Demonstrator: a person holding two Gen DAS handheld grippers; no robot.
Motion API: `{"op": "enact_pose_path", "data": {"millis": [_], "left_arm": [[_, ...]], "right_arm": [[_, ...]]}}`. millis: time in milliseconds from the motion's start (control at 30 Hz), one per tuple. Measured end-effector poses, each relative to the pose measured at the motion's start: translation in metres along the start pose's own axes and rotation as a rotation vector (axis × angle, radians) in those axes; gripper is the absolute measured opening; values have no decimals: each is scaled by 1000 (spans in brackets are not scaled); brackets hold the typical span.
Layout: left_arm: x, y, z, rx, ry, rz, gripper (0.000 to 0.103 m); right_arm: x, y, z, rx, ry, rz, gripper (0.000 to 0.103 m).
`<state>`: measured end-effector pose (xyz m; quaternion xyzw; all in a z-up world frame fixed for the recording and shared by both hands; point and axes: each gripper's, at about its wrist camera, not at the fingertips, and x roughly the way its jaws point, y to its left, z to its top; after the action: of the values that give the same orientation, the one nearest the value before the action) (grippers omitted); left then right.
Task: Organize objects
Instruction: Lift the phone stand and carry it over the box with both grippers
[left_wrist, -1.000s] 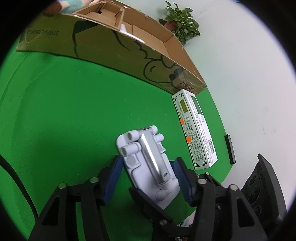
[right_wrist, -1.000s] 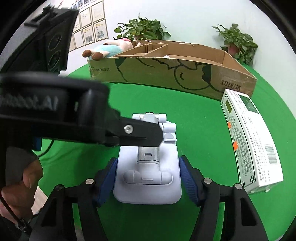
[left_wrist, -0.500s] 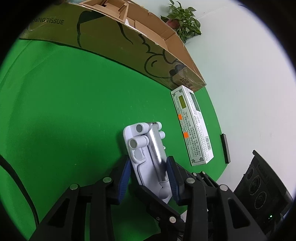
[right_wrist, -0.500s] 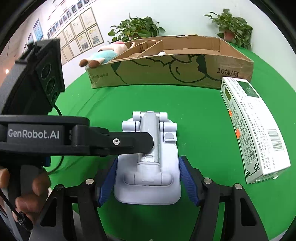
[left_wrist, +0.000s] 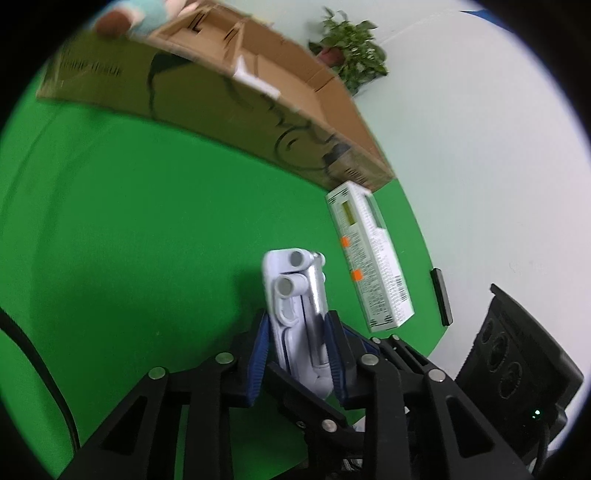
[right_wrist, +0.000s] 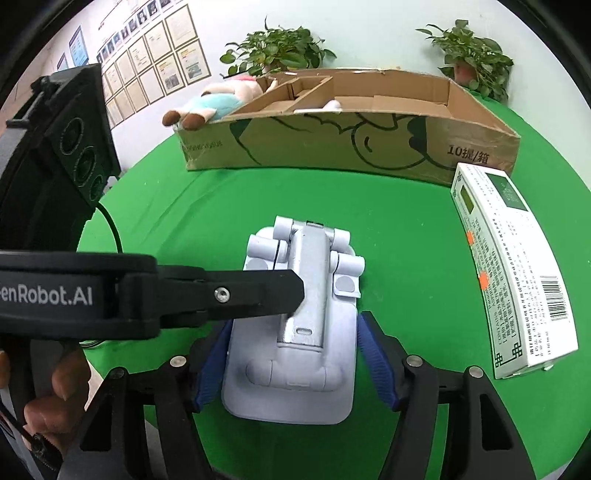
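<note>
A pale lilac folding phone stand (right_wrist: 295, 332) with a silver arm lies between my two grippers over the green table. My left gripper (left_wrist: 297, 343) is shut on the stand (left_wrist: 295, 306) and holds it on edge, tilted up. Its black finger (right_wrist: 240, 293) crosses the right wrist view from the left, over the silver arm. My right gripper (right_wrist: 291, 354) has its blue pads on either side of the stand's base, close to it; contact is unclear.
A long open cardboard box (right_wrist: 351, 147) with dividers stands at the back, with a plush toy (right_wrist: 214, 103) at its left end. A white medicine box (right_wrist: 509, 273) lies to the right. A black cable (right_wrist: 110, 229) runs along the left. Potted plants stand behind.
My left gripper closed on the phone stand and tipped it up onto its edge. The right gripper stayed around the stand's base.
</note>
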<state>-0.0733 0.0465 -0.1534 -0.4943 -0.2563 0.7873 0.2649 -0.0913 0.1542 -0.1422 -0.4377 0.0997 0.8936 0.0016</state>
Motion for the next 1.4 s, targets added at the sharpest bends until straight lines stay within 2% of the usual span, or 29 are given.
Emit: {"op": "enact_pose_path", "data": {"millis": [67, 467, 667, 867, 1133, 1267, 1400], "left_arm": [[-8, -10, 4, 38, -20, 1, 14], [-29, -79, 42, 232, -102, 18, 14], [-41, -123, 83, 337, -151, 15, 14], [-48, -154, 126, 415, -169, 34, 14], [-40, -161, 187, 420, -137, 65, 14], [-24, -145, 211, 378, -95, 82, 14], [-1, -119, 224, 321, -38, 90, 14]], "right_arm": [[-3, 1, 5, 8, -22, -6, 63], [-50, -12, 52, 39, -196, -41, 58], [-82, -23, 95, 38, -299, -73, 56], [-104, -36, 147, 51, -355, -73, 54], [-98, -55, 221, 68, -318, -50, 53], [-73, -67, 255, 77, -250, -28, 53], [-34, -76, 273, 85, -162, -9, 53]]}}
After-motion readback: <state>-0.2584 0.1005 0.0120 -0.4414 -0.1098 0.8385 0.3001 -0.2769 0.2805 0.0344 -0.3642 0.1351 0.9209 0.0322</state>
